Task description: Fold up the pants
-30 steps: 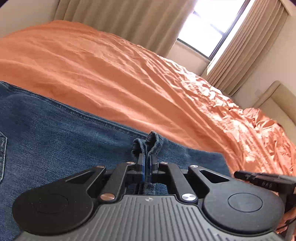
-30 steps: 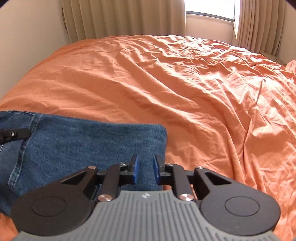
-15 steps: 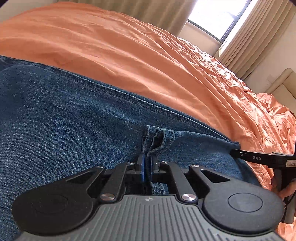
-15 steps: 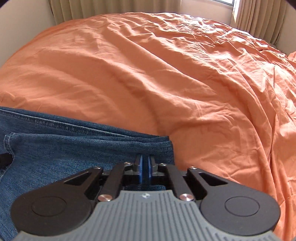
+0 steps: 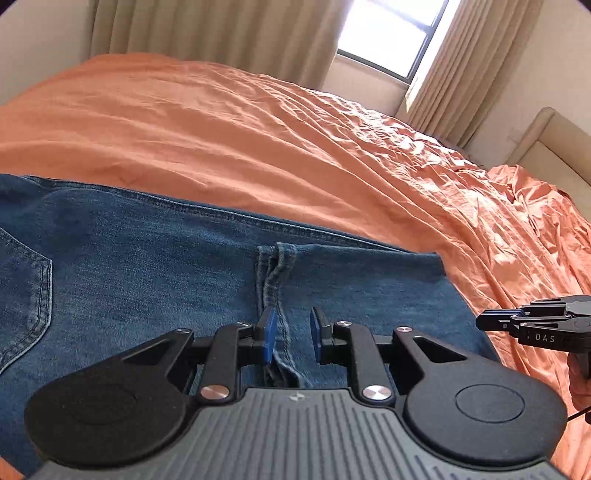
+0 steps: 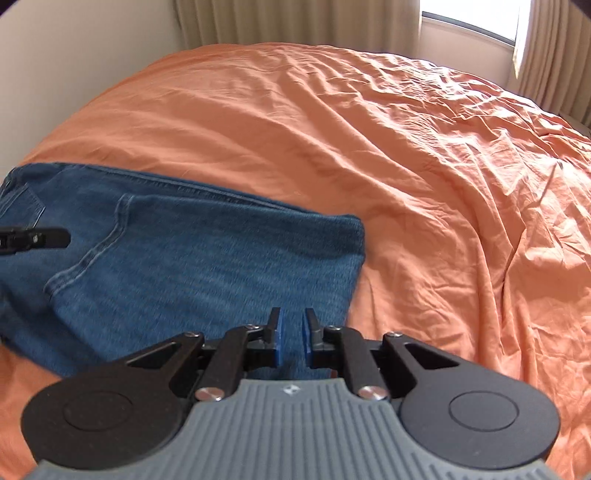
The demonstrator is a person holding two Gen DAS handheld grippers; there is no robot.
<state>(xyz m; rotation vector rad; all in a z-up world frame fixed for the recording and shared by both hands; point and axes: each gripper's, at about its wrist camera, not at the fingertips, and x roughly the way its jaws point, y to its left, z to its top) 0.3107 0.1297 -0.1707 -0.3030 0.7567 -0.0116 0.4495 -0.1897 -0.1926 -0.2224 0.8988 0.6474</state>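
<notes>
While both grippers open above them, folded jeans (image 5: 155, 280) lie on an orange bedsheet (image 5: 258, 147).
From the left wrist, the left gripper (image 5: 291, 341) hangs released, its blue pads either side of a hem (image 5: 275, 273) without pressing it; the right gripper (image 5: 532, 325) shows at the right edge, beige curtains (image 5: 207, 33) and a bright window (image 5: 388, 33) behind. From the right wrist, the right gripper (image 6: 291, 339) is parting over bare denim (image 6: 207, 258); wrinkled sheet (image 6: 406, 166) runs to a cream wall (image 6: 85, 55).
</notes>
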